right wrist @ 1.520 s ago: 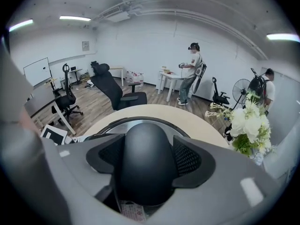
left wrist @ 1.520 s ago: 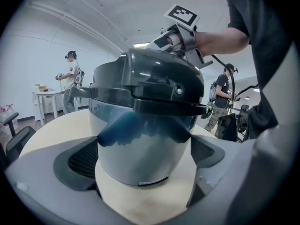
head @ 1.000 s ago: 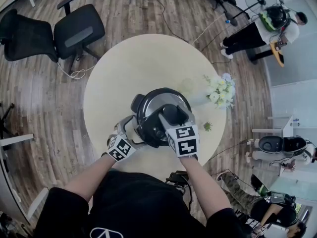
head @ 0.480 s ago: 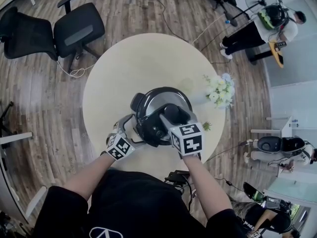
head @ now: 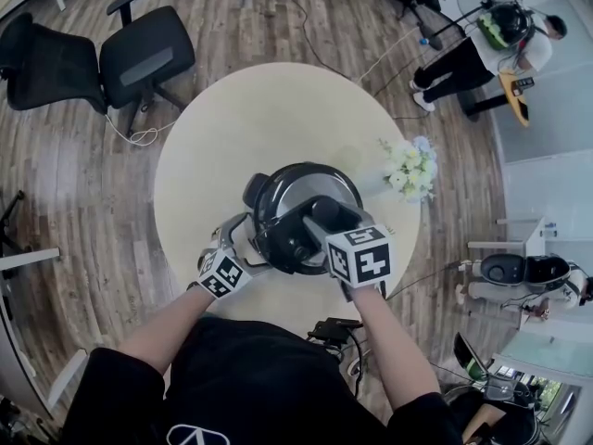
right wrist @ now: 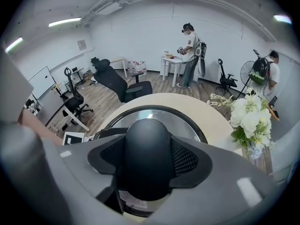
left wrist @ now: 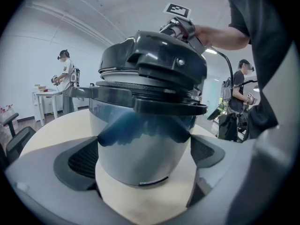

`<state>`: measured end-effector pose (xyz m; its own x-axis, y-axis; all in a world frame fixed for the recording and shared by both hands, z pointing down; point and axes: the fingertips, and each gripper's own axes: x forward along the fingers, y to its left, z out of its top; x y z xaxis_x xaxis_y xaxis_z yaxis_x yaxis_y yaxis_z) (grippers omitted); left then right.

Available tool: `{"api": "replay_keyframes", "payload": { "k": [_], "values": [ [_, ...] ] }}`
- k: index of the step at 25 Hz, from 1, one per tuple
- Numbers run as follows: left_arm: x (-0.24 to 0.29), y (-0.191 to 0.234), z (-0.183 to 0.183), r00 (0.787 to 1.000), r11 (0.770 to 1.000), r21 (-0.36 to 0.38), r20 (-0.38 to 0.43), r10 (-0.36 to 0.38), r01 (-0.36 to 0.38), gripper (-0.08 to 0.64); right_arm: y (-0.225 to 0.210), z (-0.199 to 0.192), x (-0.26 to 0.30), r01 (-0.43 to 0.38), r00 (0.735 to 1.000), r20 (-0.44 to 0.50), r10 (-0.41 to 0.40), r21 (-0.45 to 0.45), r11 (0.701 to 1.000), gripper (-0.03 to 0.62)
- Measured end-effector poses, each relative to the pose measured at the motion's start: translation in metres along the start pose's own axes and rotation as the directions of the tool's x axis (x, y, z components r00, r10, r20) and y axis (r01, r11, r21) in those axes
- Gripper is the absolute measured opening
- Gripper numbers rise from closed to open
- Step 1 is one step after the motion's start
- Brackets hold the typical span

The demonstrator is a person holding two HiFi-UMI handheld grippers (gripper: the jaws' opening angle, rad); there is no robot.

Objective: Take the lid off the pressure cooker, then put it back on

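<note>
Black and domed, the lid handle (right wrist: 147, 158) sits clamped between the fingers (right wrist: 186, 159) of the right gripper (head: 324, 219); the mesh pads press its two flanks with no gap showing. That hand reaches in from the near right edge of the table (head: 259, 109), wrist raised and gripper pitched steeply down onto the top of the lid (head: 301, 185). The handle's long axis runs along the gripper's own line, away from the person and toward the lid's centre. Judging by that alignment, a turn of the wrist would swing the lid on its seat.

The left gripper (head: 250, 241) lies lower and flatter, its forearm close to level. Its fingers (left wrist: 83, 159) close on the steel body (left wrist: 145, 153) of the pressure cooker near its base, a pad against the wall on each side, which looks like a steadying hold. The lid is on the pot, its dark collar resting on the rim; whether it is locked cannot be told.

The cooker stands on the near part of the round pale table. White flowers (head: 412, 168) stand just beyond it to the right. Farther off, on the wooden floor, are two black office chairs (head: 148, 56).
</note>
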<state>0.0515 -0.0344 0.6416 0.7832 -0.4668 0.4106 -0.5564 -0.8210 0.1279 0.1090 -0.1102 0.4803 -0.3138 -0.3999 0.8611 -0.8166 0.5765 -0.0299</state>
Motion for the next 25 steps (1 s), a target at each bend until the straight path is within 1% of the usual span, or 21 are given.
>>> {"api": "replay_keyframes", "payload": {
  "k": [3,6,10,15,20,25],
  "values": [
    [0.001,0.000,0.000,1.000,1.000,0.000,-0.002,0.001,-0.001,0.591,-0.004,-0.004,-0.006,-0.011,1.000,-0.018,0.012,0.022,1.000,0.296],
    [0.001,-0.001,-0.002,1.000,1.000,0.000,-0.001,-0.001,0.001,0.591,-0.008,-0.008,-0.017,-0.004,1.000,-0.017,0.004,0.019,1.000,0.296],
    [0.000,0.000,-0.004,1.000,1.000,0.002,0.000,0.000,0.000,0.591,-0.018,-0.009,-0.039,0.013,1.000,0.009,-0.013,0.026,1.000,0.295],
    [0.000,0.002,-0.004,1.000,1.000,0.003,-0.003,-0.001,0.001,0.591,-0.043,-0.017,-0.077,0.059,0.997,0.047,-0.062,0.055,0.997,0.293],
    [0.001,0.001,-0.003,1.000,1.000,0.001,-0.006,0.000,0.000,0.591,-0.072,-0.042,-0.116,0.117,0.991,0.051,-0.122,0.099,0.988,0.291],
    [0.002,0.003,-0.004,1.000,1.000,0.002,-0.008,0.005,-0.005,0.591,-0.095,-0.080,-0.141,0.172,0.983,0.038,-0.181,0.170,0.970,0.291]
  ]
}}
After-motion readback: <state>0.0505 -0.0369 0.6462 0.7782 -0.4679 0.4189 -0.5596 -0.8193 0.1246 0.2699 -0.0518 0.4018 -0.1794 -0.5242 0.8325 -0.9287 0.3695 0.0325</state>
